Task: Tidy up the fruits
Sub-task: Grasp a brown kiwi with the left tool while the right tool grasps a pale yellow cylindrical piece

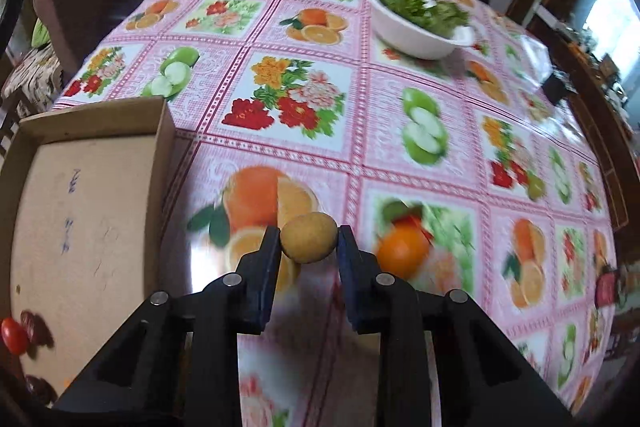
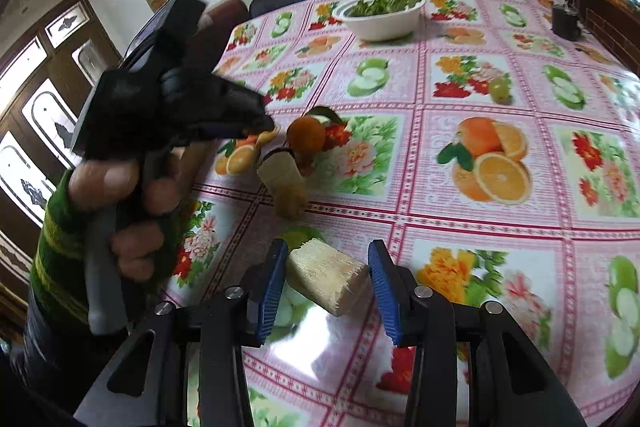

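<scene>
My left gripper (image 1: 309, 241) clamps a small round tan fruit (image 1: 308, 237) above the desk (image 1: 360, 115); my right gripper (image 2: 328, 273) stands wide around a pale fibrous cane chunk (image 2: 329, 277).

Glossy, perhaps plastic cloth (image 1: 304, 27) covers the bench; at left a matt cardboard tray (image 1: 88, 211). Lower centre, ribbed blue fingers (image 2: 273, 293) flank a fibrous pale chunk (image 2: 326, 279).
</scene>
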`<act>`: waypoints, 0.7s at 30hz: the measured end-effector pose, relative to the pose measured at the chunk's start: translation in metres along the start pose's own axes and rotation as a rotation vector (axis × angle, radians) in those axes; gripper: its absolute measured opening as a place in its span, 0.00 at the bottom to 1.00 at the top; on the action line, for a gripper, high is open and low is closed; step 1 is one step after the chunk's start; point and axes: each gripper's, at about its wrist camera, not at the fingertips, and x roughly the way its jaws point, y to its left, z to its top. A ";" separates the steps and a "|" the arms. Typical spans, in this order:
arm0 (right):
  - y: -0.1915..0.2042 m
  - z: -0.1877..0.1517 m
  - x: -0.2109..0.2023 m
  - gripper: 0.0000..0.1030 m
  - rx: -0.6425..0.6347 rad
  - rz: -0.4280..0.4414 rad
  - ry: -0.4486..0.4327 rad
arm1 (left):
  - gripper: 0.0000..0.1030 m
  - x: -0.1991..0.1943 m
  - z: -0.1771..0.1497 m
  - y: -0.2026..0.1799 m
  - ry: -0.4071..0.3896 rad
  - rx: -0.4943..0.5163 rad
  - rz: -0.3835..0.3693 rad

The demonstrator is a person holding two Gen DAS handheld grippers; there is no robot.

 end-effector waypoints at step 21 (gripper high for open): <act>-0.007 -0.027 -0.051 0.41 0.069 -0.032 -0.082 | 0.25 -0.088 -0.087 0.018 -0.153 0.052 0.023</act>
